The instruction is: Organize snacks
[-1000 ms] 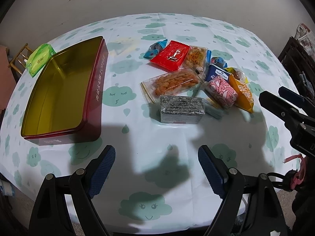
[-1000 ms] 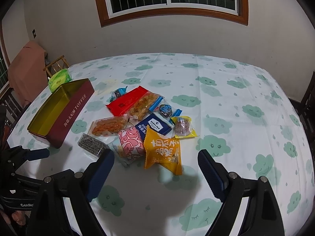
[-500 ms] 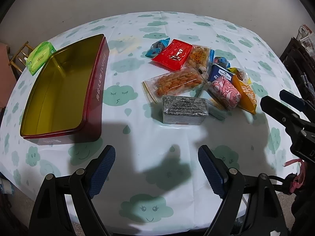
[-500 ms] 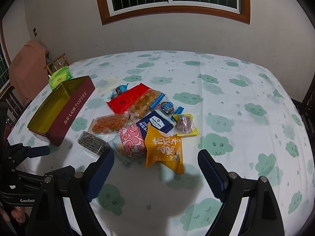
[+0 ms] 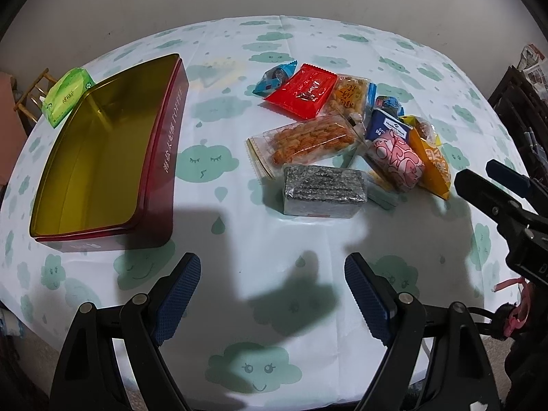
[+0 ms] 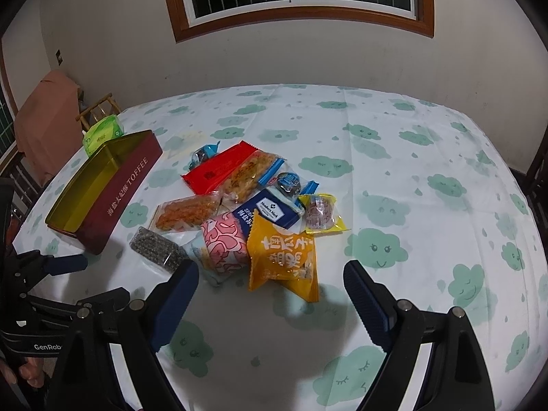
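Your left claw (image 5: 272, 275) was spread wide and empty above the near part of the desk (image 5: 308, 51), in front of the seaweed pack (image 5: 323, 188). Your right claw (image 6: 270, 282) was also spread and empty, hovering just before the orange packet (image 6: 281, 253). The snacks lay heaped mid-desk, with the red toffee tin (image 5: 102, 157) standing open and empty to their left.
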A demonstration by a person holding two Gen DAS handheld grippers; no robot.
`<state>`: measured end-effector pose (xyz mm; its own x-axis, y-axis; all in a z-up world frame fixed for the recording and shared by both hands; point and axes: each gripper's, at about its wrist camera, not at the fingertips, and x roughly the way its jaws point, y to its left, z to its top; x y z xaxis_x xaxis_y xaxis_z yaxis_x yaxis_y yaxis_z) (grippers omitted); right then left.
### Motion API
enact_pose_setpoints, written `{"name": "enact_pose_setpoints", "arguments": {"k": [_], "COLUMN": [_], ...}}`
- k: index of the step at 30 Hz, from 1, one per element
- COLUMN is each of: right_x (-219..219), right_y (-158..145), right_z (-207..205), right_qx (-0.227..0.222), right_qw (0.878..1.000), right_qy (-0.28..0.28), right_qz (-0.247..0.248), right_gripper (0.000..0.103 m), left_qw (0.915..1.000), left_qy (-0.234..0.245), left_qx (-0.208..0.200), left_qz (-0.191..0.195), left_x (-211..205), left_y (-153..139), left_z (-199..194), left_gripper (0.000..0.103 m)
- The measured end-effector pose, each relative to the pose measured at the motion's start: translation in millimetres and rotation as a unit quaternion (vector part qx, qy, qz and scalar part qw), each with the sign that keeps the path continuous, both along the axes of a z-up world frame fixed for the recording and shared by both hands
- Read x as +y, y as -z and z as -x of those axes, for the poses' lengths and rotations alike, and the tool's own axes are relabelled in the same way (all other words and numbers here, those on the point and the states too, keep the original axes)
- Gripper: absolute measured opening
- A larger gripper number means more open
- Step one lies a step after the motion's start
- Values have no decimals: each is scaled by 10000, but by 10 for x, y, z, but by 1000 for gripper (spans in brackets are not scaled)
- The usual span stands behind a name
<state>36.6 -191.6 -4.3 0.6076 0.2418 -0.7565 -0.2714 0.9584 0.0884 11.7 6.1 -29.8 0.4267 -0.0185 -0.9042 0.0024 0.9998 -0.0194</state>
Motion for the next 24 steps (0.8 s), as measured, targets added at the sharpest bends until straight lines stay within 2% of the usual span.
{"name": "enact_pose_setpoints", "arguments": {"k": [6,8,9,24], "right_x": [-37,-53,-64,-120], "right_y": [85,107,114,370], "right_z": [-61,-100,-119,-463], "right_qx": [123,175,193,477], "right_qw": [9999,9998,9997,9982], "right_qy": [38,66,87,338], "right_qz": [-8,-96,-136,-142], "right_gripper": [87,77,76,75], "left_qw": [10000,10000,10000,9999], "left_qy": [3,-9,-9,-74], "left_qx": [21,23,25,39], "left_qz": [22,40,35,131], "left_x": [4,6,2,6], "left_y": [7,21,23,30], "left_z": [-3,-11,-11,-132], "left_gripper": [84,84,84,84]}}
